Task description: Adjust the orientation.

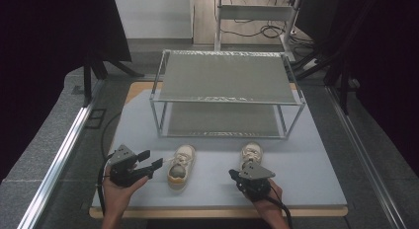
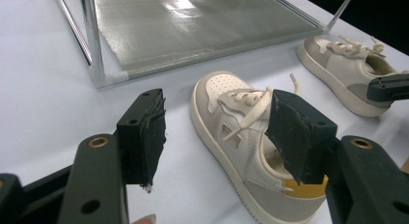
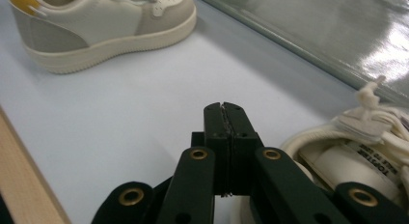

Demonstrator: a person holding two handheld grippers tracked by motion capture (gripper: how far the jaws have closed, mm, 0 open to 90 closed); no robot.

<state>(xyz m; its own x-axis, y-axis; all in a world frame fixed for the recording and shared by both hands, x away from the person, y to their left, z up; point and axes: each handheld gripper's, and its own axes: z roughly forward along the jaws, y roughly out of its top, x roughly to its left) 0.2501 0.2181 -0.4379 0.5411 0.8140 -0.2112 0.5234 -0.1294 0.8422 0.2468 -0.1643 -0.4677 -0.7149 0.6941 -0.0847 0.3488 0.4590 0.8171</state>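
Two small cream and beige sneakers lie on the pale mat in front of a rack. The left shoe (image 1: 181, 164) (image 2: 231, 132) (image 3: 106, 26) has a yellow heel tab and loose laces. My left gripper (image 1: 154, 158) (image 2: 217, 132) stands open just left of it, its pads apart from the shoe. The right shoe (image 1: 251, 153) (image 2: 345, 72) (image 3: 347, 151) lies toe toward the rack. My right gripper (image 1: 231, 173) (image 3: 224, 108) is shut with nothing between its pads, low over the mat beside that shoe's heel, pointing toward the left shoe.
A two-shelf metal rack (image 1: 227, 101) (image 2: 193, 26) (image 3: 313, 31) stands behind the shoes, its lower shelf near mat level. The mat (image 1: 306, 165) lies on a wooden board whose front edge (image 1: 217, 211) is near my hands. Aluminium rails run along both sides.
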